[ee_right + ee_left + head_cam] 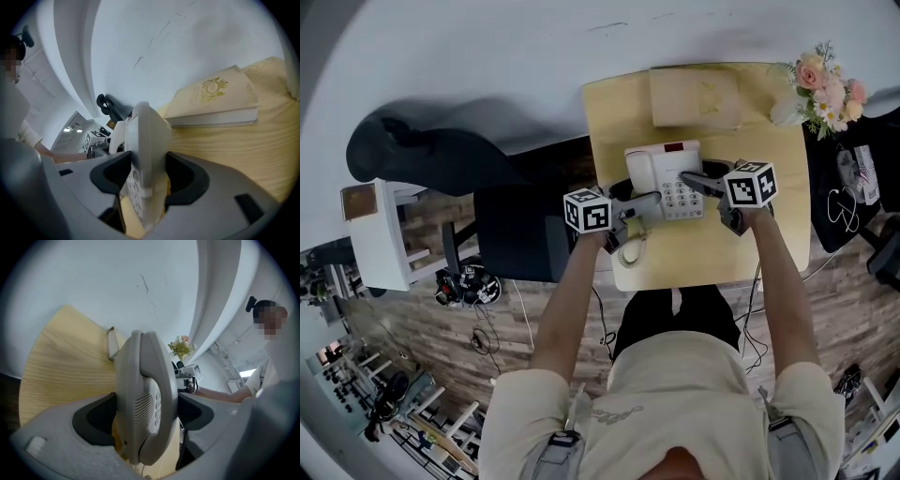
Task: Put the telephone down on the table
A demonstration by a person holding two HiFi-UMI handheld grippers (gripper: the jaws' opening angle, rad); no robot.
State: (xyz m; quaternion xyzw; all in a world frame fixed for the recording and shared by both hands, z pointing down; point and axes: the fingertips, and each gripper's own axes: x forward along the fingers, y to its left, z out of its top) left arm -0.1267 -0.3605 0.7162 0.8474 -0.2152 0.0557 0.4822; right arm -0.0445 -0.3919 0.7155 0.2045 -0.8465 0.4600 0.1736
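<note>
A white telephone (661, 169) with a keypad is over the middle of the yellow table (750, 234). My left gripper (639, 202) is shut on its handset (145, 399) at the telephone's left side. The handset fills the gap between the jaws in the left gripper view. My right gripper (696, 180) is shut on the right edge of the telephone's body (145, 140), whose keys show below the jaws. A coiled cord (630, 251) hangs from the handset toward the table's front edge. Whether the telephone rests on the table or hangs just above it, I cannot tell.
A cream book (694, 97) lies at the table's far edge, behind the telephone. A bunch of flowers (825, 89) stands at the far right corner. A dark chair (516, 230) and a white shelf (380, 234) are to the left, a black bag (848, 187) to the right.
</note>
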